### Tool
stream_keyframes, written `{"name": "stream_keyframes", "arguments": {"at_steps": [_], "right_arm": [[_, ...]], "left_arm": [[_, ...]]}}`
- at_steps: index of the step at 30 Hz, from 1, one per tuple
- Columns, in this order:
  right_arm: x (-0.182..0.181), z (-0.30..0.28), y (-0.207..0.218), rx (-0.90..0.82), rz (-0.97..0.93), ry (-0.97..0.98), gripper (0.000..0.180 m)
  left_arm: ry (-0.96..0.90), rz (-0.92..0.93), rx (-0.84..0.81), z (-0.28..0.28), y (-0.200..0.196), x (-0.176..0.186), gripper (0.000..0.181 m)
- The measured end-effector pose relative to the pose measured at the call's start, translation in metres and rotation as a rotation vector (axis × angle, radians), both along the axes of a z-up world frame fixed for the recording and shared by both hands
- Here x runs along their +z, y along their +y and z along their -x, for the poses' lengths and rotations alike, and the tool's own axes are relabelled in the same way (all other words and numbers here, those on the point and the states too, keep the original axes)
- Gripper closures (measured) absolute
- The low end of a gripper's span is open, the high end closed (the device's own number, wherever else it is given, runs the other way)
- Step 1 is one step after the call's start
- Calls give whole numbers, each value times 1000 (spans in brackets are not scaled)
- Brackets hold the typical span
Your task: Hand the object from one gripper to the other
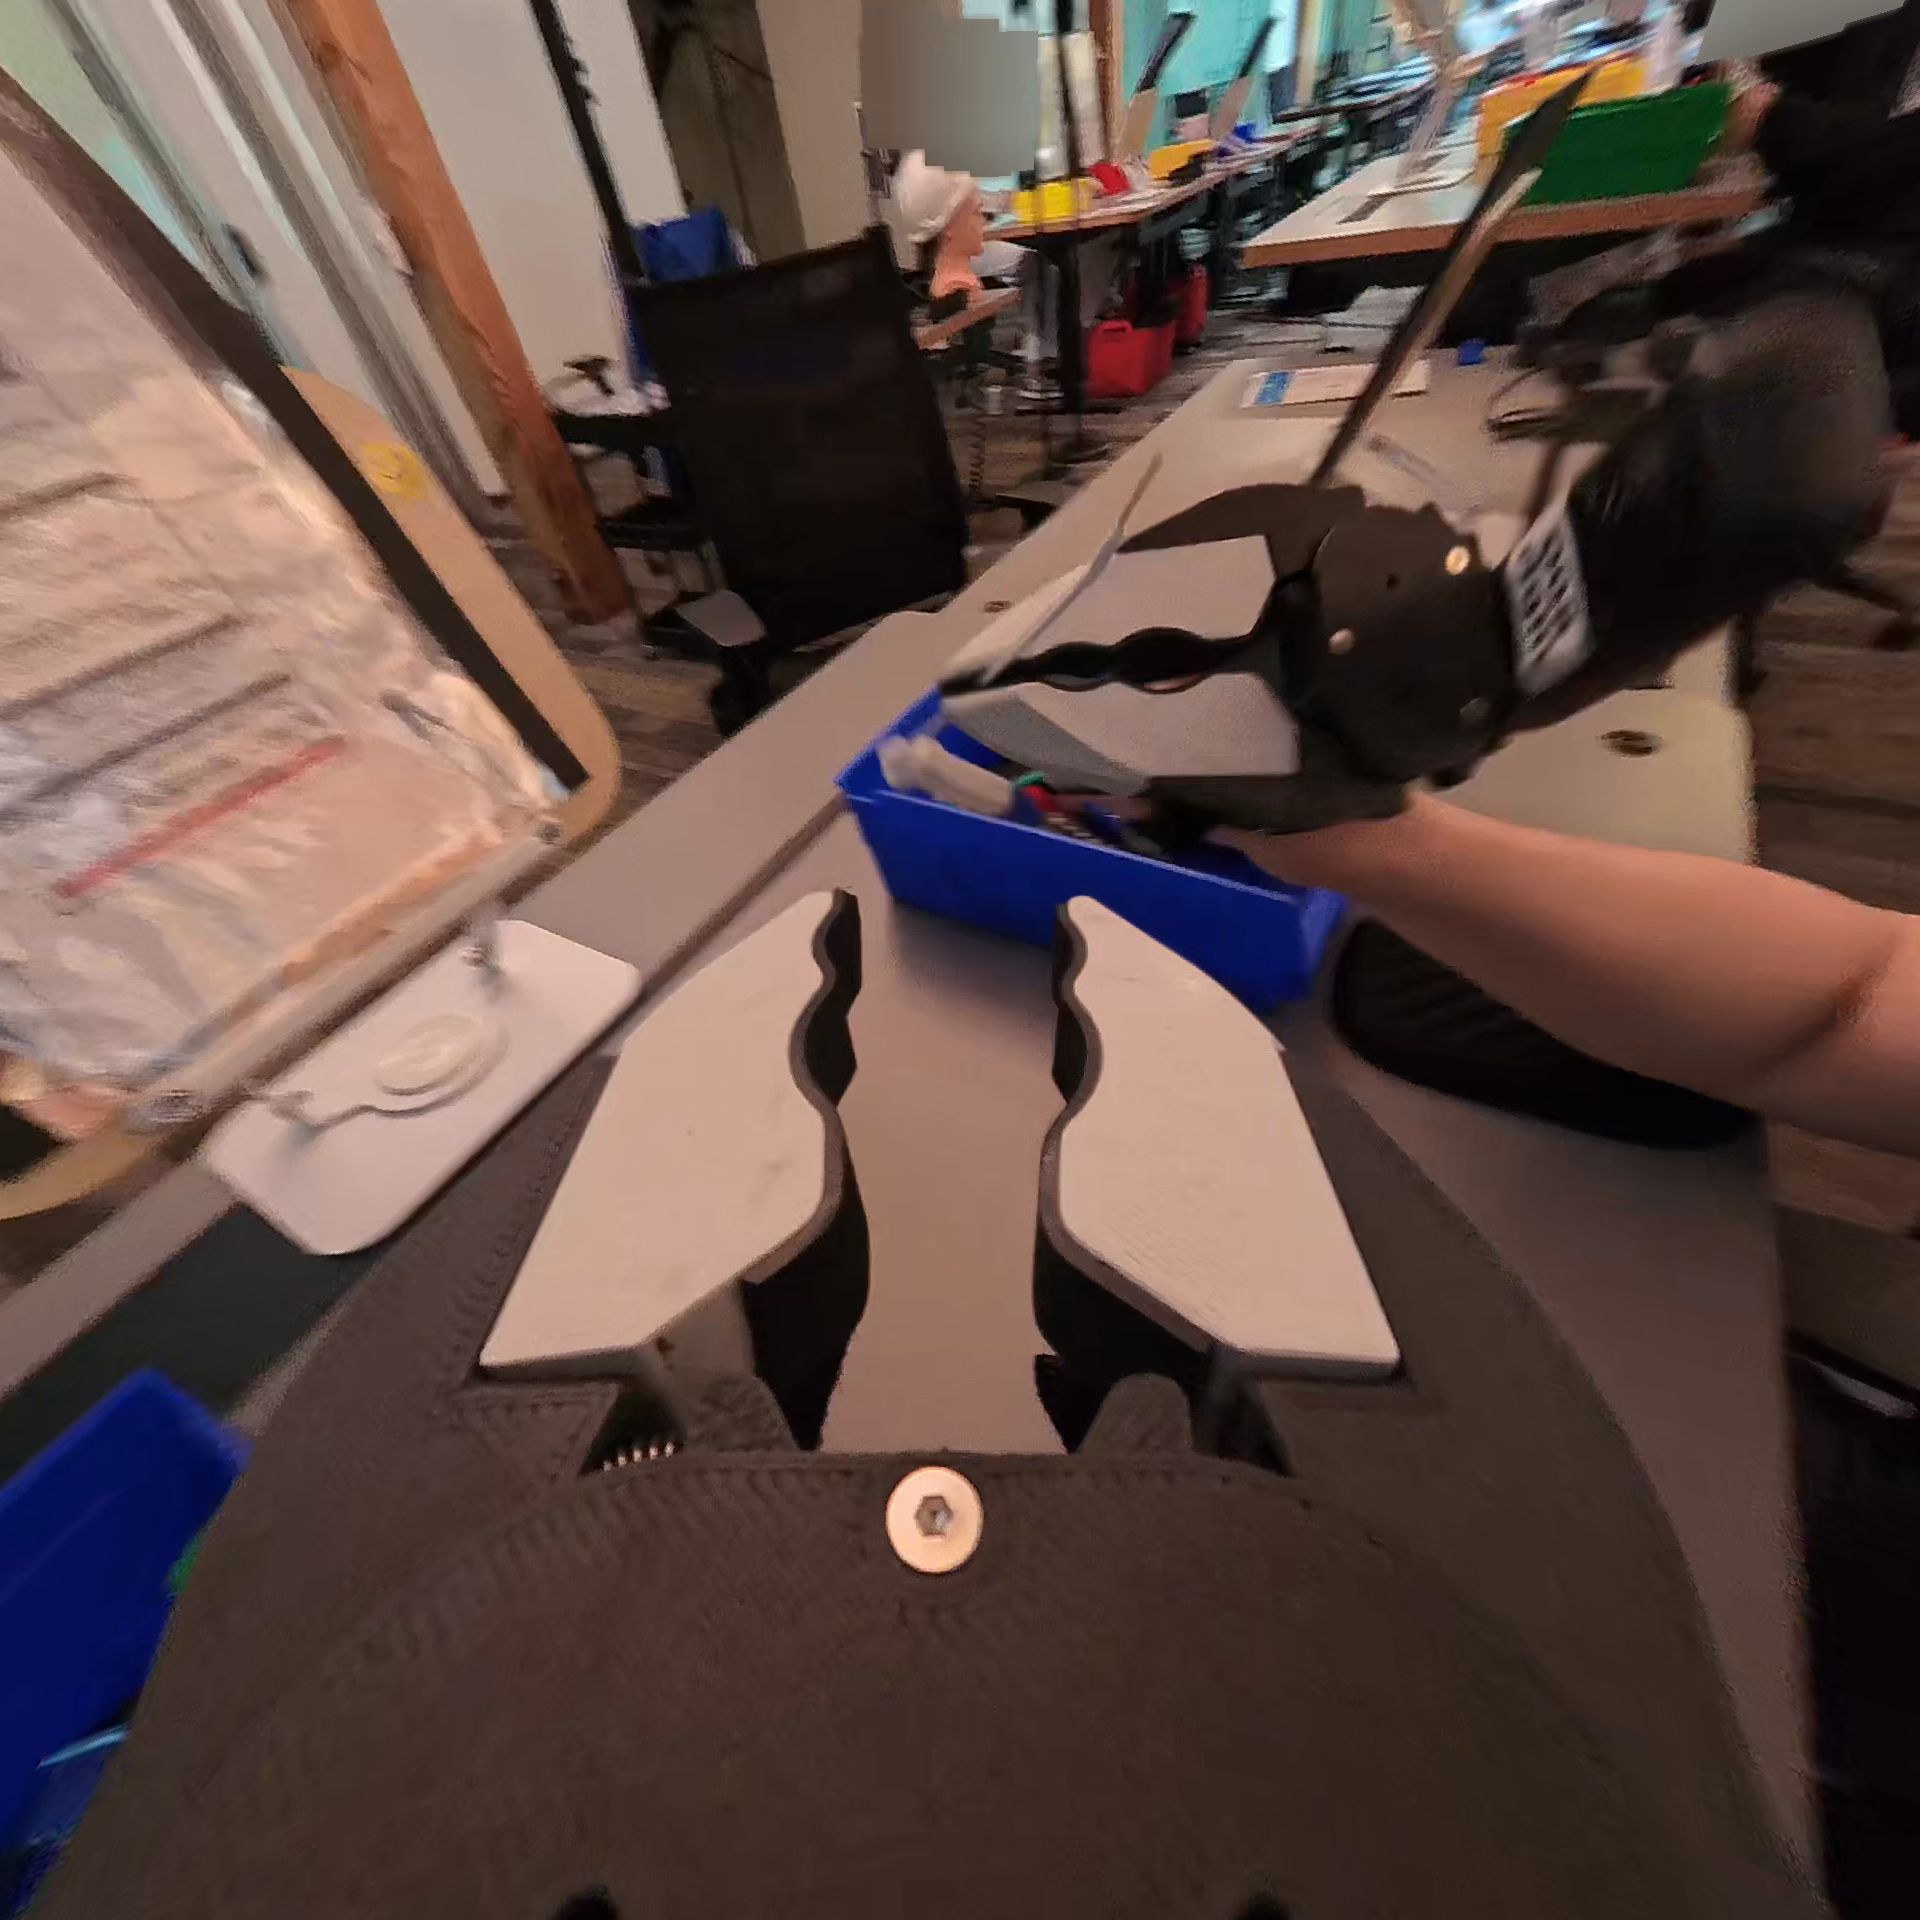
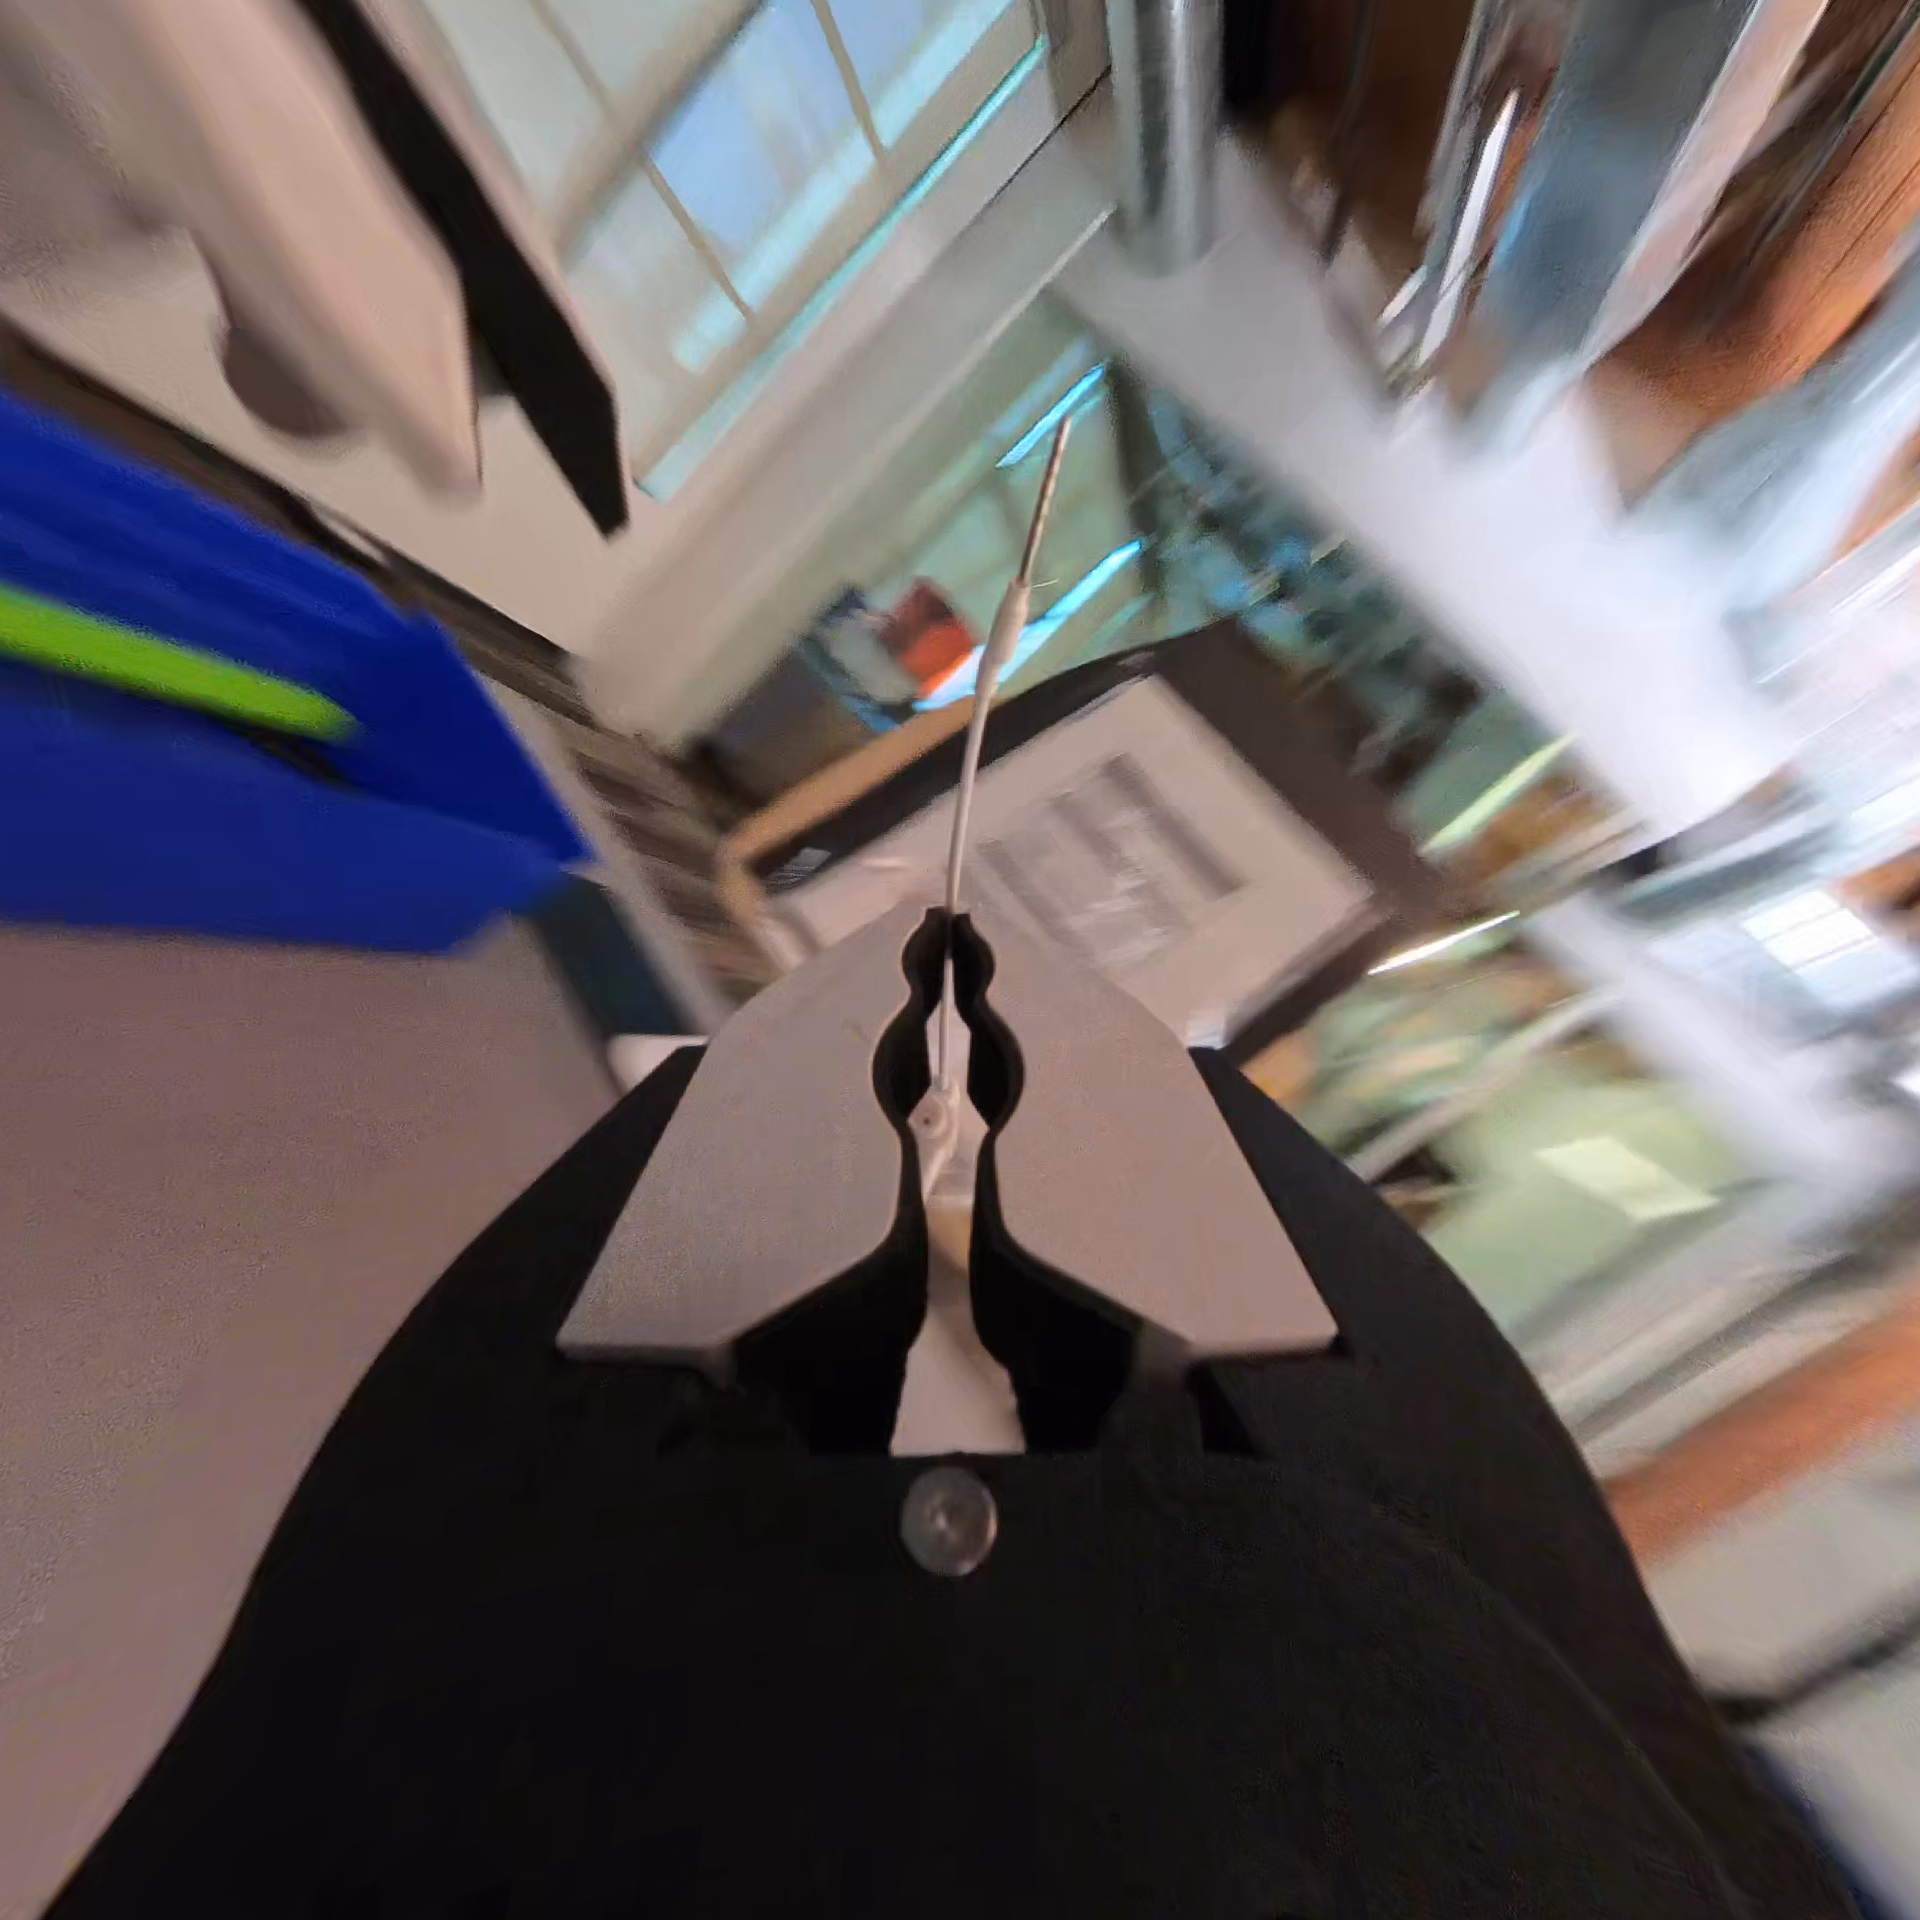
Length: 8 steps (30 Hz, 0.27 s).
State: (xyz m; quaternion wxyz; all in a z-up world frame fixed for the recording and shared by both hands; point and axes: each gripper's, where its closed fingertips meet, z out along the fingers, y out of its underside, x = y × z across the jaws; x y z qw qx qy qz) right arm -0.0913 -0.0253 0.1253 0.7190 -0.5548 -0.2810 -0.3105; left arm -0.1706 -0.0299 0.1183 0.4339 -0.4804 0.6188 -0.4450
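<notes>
Workshop/lab — worktables (image 1: 1382, 223), parts bins (image 1: 1081, 883), office chair (image 1: 800, 436).

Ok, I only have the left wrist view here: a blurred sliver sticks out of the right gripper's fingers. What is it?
Observer: The right wrist view shows a thin white tie, pinched by the shut right gripper.
Operator: Gripped where along it?
Observer: Near its head, which sits in the gap behind the fingertips; the long tail points forward past them.
Operator: Does that view show the left gripper?
Observer: No. Of the table's things, only a blurred blue bin shows, at its left edge.
</notes>
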Motion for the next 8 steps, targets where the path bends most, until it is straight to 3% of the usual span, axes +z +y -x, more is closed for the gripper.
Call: {"name": "stream_keyframes", "arguments": {"at_steps": [3, 8], "right_arm": [[7, 9, -14, -175, -177, -449, 177], [-6, 43, -21, -174, -311, -848, 177]], "left_arm": [[65, 240, -184, 11, -27, 2, 145], [128, 531, -326, 13, -36, 1, 148]]}}
